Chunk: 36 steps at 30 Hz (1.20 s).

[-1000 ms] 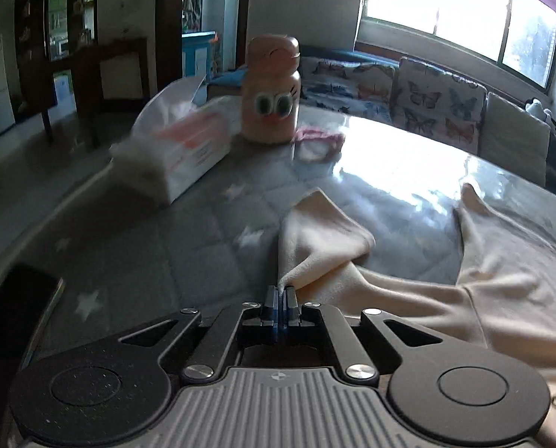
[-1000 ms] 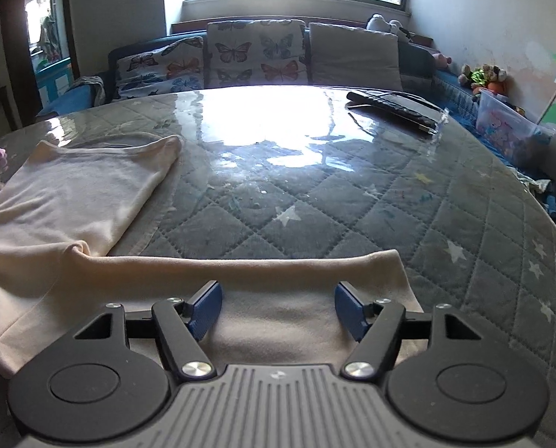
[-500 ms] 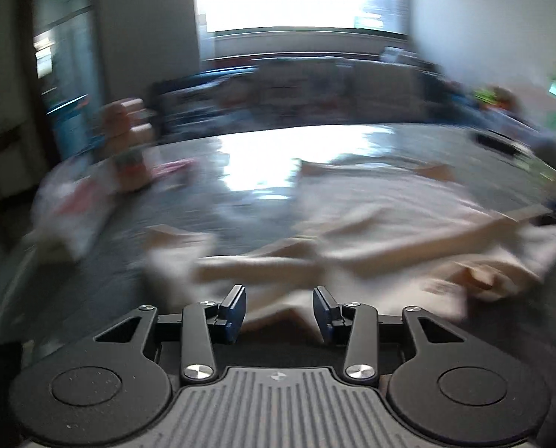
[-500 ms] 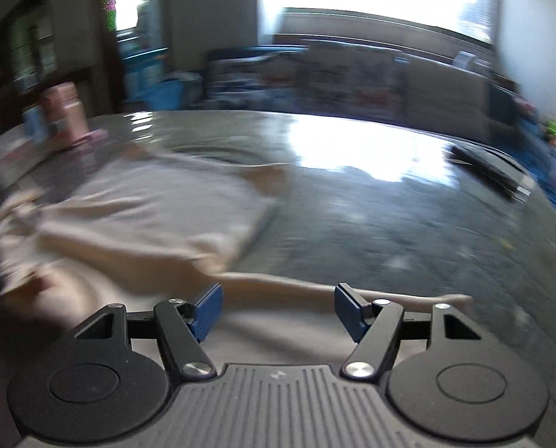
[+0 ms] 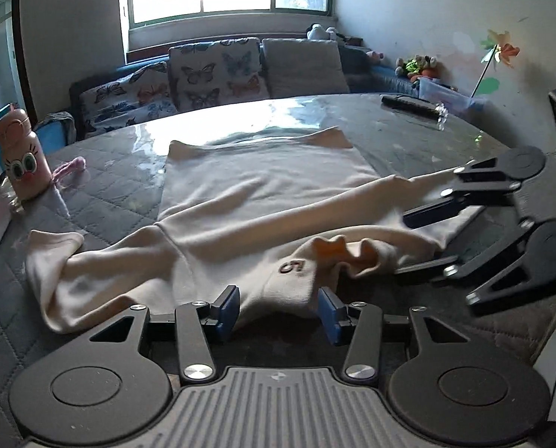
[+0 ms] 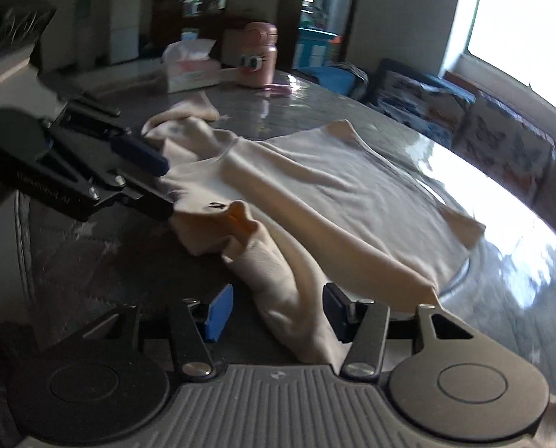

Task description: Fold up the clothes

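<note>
In my left wrist view, my left gripper (image 5: 278, 311) stands open, its fingers either side of the collar edge of the cream shirt (image 5: 263, 201), which lies spread on the quilted table (image 5: 102, 201). At three o'clock, my right gripper (image 5: 423, 240) is spread too, around the sleeve.

In my right wrist view, the sleeve runs between parted fingers at six o'clock. The cloth looks light, limp and prone to bunching; I'd pinch shoulder seams.

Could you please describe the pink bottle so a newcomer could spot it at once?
Start at the quilted grey table and go to its left edge, beside the tissue box. The bottle stands upright there, the only thing with cartoon eyes.
</note>
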Each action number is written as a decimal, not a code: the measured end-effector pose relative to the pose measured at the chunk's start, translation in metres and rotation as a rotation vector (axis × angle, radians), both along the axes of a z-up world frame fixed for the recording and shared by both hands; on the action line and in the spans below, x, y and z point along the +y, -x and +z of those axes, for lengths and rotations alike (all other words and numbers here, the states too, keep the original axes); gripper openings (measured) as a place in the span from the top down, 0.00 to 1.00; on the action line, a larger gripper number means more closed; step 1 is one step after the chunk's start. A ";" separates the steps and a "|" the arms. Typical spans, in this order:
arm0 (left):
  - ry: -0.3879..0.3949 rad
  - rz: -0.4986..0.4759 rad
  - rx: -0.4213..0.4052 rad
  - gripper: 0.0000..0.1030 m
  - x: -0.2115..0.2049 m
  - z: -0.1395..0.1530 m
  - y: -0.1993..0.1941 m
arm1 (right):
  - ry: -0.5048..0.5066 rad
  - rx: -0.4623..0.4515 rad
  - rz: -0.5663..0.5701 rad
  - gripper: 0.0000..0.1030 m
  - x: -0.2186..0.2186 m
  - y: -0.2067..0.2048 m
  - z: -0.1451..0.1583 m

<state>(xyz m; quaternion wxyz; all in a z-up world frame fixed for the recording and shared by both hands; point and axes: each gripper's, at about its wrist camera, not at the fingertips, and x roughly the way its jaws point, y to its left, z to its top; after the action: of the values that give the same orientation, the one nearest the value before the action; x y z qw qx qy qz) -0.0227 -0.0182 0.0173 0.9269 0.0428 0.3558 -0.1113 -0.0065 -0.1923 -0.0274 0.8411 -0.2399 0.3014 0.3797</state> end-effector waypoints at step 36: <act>0.010 -0.134 0.004 0.96 0.011 0.023 -0.027 | -0.135 0.141 -0.017 0.87 -0.016 -0.025 0.013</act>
<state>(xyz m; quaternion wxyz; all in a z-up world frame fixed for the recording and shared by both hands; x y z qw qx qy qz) 0.0043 -0.0074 0.0399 0.9168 0.0614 0.3535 -0.1752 0.0181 -0.2081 -0.0140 0.8351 -0.1529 0.3358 0.4080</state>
